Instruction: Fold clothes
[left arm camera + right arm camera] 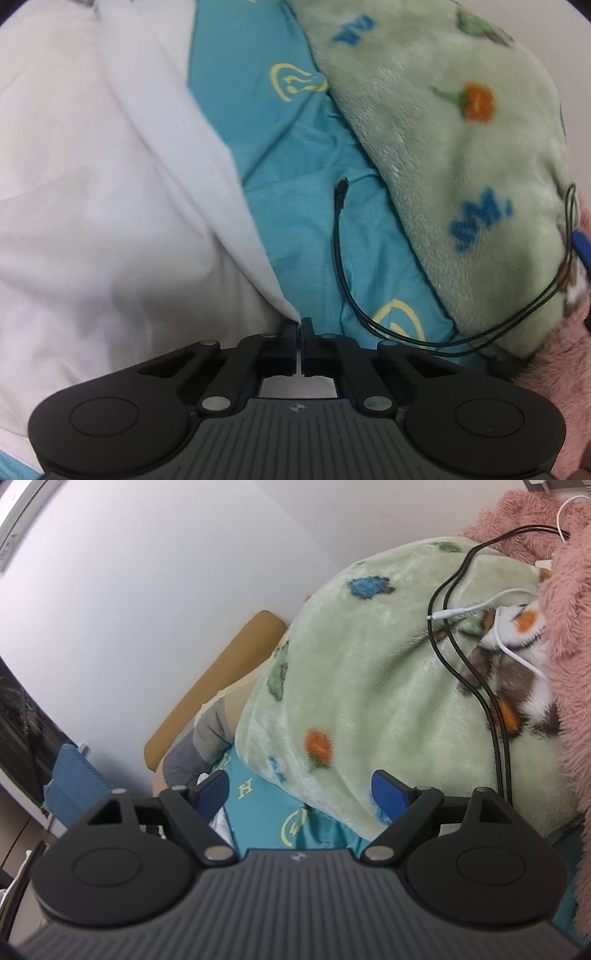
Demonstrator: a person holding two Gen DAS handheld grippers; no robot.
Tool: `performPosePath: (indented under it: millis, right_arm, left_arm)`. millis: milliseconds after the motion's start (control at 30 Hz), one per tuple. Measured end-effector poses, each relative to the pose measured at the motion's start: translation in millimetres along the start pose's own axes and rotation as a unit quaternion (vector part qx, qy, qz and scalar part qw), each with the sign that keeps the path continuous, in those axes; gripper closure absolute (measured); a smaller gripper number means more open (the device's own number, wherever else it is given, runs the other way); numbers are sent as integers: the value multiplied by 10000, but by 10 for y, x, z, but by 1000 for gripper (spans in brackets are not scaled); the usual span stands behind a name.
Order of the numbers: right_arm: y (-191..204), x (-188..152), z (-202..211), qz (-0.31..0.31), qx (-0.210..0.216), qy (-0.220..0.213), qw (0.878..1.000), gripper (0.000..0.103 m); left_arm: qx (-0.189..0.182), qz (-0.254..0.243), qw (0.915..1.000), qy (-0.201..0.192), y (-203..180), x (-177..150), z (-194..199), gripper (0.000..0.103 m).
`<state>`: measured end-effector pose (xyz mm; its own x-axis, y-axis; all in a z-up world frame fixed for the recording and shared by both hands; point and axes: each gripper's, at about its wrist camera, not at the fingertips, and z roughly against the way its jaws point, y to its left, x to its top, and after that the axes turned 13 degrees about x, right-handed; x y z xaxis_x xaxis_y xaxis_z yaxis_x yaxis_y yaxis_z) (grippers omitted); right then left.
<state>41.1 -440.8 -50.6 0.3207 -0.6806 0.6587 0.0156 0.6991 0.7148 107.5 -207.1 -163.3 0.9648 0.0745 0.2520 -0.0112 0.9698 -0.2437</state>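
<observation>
Left gripper [298,328] is pinching the white cotton garment's [110,206] corner for folding; right gripper [303,794] is hovering spread wide above the teal printed sheet [258,812].

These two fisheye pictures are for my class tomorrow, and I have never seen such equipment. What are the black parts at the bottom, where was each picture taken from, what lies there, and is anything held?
No robot arm is here: a person holds a two-finger gripper in each hand, and a camera on each looks forward along its fingers. The black parts are those tools.

The left wrist view shows the left gripper, its jaws shut on a corner of the white cloth garment. Beside that lies a teal printed sheet with a thin black cable across it, and a pale green fleece blanket with orange and blue shapes.

The right wrist view shows the right gripper, its blue-padded fingers wide apart and holding nothing, facing the same green blanket. A fluffy pink fabric lies at the edge, and a white wall stands behind.
</observation>
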Motion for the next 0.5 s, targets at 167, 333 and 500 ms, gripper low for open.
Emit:
performPosePath:
  millis: [167, 333, 500]
  right_arm:
    - [62, -28, -23, 140, -95, 90, 9998, 17]
    - [124, -57, -45, 281, -191, 179, 9993, 17]
    - [370, -235, -153, 751, -152, 694, 9946, 17]
  left_arm:
    - [-727, 176, 9971, -118, 358, -14, 580, 102]
    - [-1405, 690, 9876, -86, 999, -15, 1215, 102]
    - [-1058, 1188, 9872, 73, 1805, -50, 1357, 102]
